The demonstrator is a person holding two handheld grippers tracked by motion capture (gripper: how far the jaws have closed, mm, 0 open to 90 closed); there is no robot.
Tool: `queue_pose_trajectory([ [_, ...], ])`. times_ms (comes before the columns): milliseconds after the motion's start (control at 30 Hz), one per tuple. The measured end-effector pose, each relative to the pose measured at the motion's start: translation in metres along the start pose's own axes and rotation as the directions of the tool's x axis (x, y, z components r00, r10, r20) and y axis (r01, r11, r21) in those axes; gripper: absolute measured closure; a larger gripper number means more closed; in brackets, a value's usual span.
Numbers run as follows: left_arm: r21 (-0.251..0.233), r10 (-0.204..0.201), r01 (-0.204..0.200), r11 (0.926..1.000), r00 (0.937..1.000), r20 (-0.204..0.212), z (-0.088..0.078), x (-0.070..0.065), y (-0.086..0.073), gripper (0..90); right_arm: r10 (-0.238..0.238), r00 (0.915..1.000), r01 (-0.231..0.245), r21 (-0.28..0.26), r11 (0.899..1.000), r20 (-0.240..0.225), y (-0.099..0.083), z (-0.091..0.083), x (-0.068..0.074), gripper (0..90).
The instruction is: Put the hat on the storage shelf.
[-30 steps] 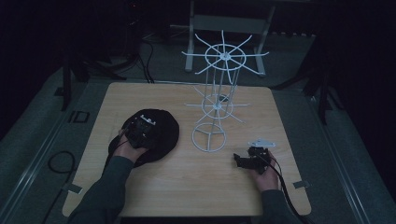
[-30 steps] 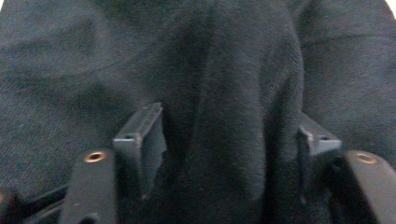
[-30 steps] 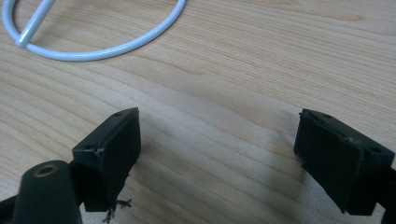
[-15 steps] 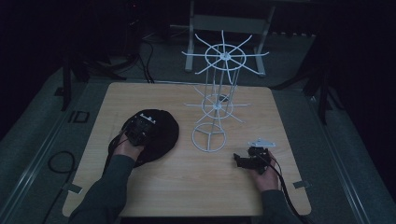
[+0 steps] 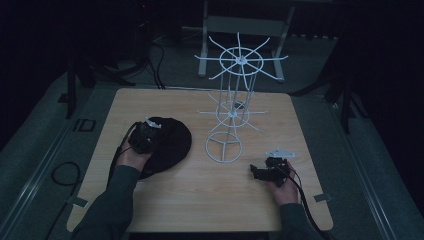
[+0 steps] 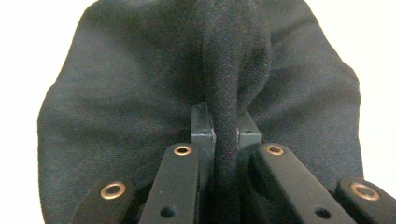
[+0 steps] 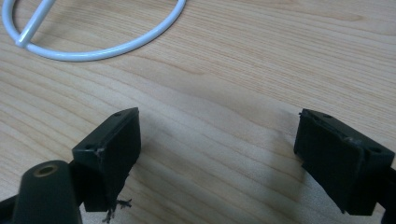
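A black cloth cap (image 5: 170, 145) lies on the left half of the wooden table (image 5: 200, 200). My left gripper (image 5: 146, 136) rests on it, shut on a pinched fold of the black cloth (image 6: 226, 93) that stands up between its jaws. A white wire rack (image 5: 235, 90) with spoked rings stands upright at the table's middle, its round base (image 5: 223, 148) on the wood. My right gripper (image 5: 260, 172) lies low to the right of that base, open with bare wood between its fingers (image 7: 112, 140). An arc of the white base ring (image 7: 93, 51) runs just ahead of it.
Cables trail off both grippers toward the near edge. Dark floor surrounds the table, with a metal stand (image 5: 240, 25) behind it and cables at the far left. Bare wood spans the front and far right of the table.
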State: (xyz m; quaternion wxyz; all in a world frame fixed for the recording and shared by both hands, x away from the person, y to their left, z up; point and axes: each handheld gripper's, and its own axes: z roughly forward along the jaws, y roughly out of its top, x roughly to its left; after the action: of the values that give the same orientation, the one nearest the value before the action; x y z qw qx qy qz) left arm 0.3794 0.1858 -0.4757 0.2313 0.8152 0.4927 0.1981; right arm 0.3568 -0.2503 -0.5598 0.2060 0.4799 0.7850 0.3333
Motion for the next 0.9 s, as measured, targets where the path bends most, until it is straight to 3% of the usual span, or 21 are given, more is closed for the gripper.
queue_pose_trajectory([
  [233,-0.094,-0.048,0.050,0.9944,0.9987,0.017,-0.019,0.010,0.000,84.2,-0.002,1.0000,0.002,-0.001,1.000,0.000,0.000,0.000,0.000,14.4],
  [400,-0.175,-0.092,0.099,0.9796,0.9947,0.045,-0.033,0.019,0.000,84.2,0.000,1.0000,0.000,-0.001,1.000,0.000,0.000,0.000,0.000,14.5],
  [533,-0.234,-0.102,0.116,0.9654,0.9923,0.071,-0.041,0.022,-0.001,84.1,-0.001,1.0000,0.001,-0.001,1.000,0.000,0.000,0.000,0.000,14.4],
  [633,-0.263,-0.116,0.135,0.9554,0.9893,0.089,-0.047,0.023,-0.001,84.2,-0.001,1.0000,0.001,-0.001,1.000,0.000,0.000,0.000,0.000,14.4],
  [733,-0.273,-0.116,0.136,0.9522,0.9893,0.088,-0.051,0.023,0.001,84.2,-0.001,1.0000,0.001,-0.001,1.000,0.000,0.000,0.000,0.000,14.5],
  [867,-0.304,-0.125,0.152,0.9404,0.9867,0.104,-0.060,0.025,0.003,84.1,0.000,1.0000,0.000,0.000,1.000,0.000,0.000,0.000,0.000,14.5],
  [900,-0.304,-0.125,0.152,0.9404,0.9867,0.104,-0.060,0.025,0.003,84.1,0.000,1.0000,0.000,0.000,1.000,0.000,0.000,0.000,0.000,14.5],
])
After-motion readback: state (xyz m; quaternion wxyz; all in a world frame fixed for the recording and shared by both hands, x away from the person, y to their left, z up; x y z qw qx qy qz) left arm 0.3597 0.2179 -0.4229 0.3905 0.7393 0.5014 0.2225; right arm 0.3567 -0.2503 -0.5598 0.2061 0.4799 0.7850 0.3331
